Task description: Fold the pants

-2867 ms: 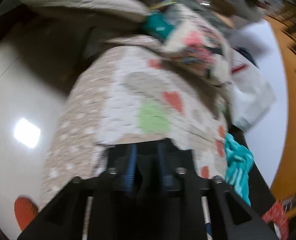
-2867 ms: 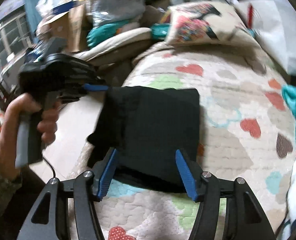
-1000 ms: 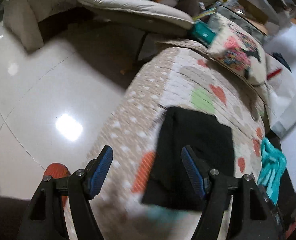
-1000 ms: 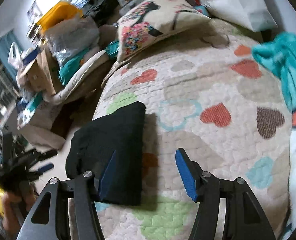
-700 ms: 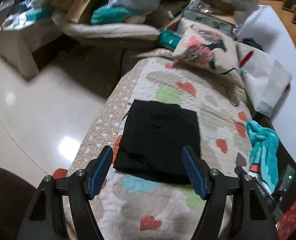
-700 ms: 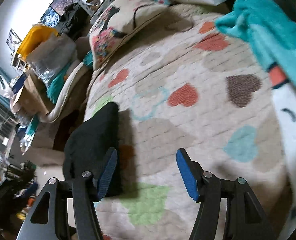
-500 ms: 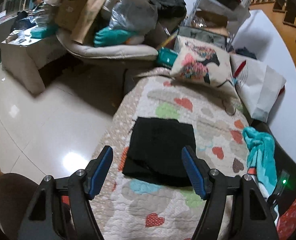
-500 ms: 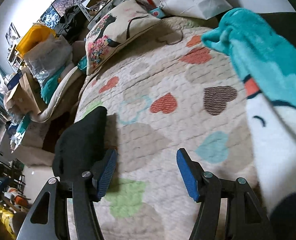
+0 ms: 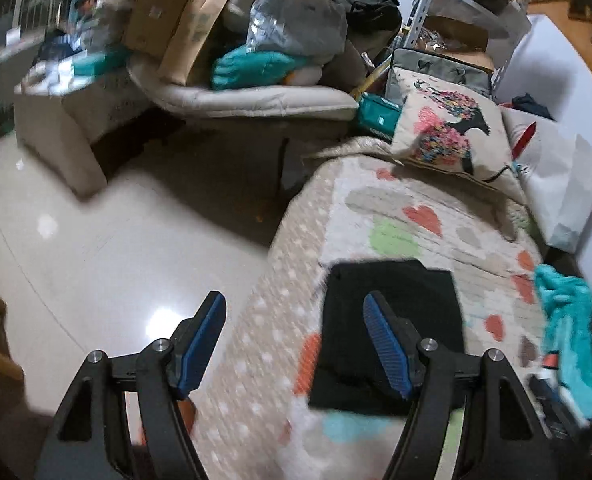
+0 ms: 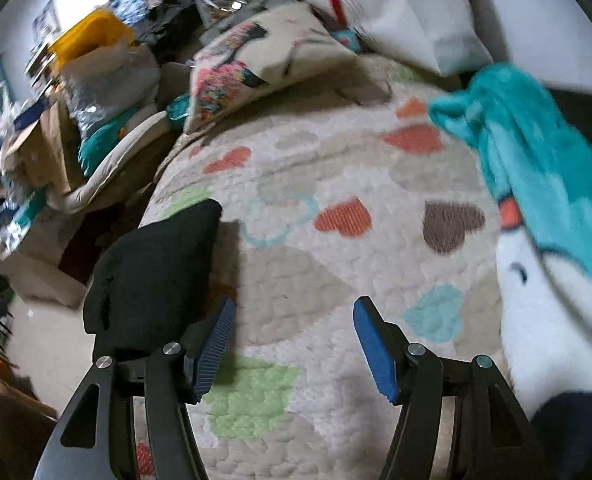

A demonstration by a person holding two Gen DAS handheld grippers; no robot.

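Left wrist view, from left to right: a glossy tiled floor (image 9: 96, 248), then cardboard boxes (image 9: 168, 24) heaped on a beige lounger (image 9: 256, 100); print shows on 1 box but is too blurred to read. The left gripper (image 9: 294, 320) hangs with its blue pads apart and nothing between them. The black pants (image 9: 396, 320) lie folded into a flat rectangle near the bed's left edge, on the heart-patterned quilt (image 9: 416, 216). Farther right sit a floral pillow (image 9: 448, 132) and a teal blanket (image 9: 568, 328). In the right wrist view, the right gripper (image 10: 294, 330) is likewise apart and empty over the quilt, just right of the pants.
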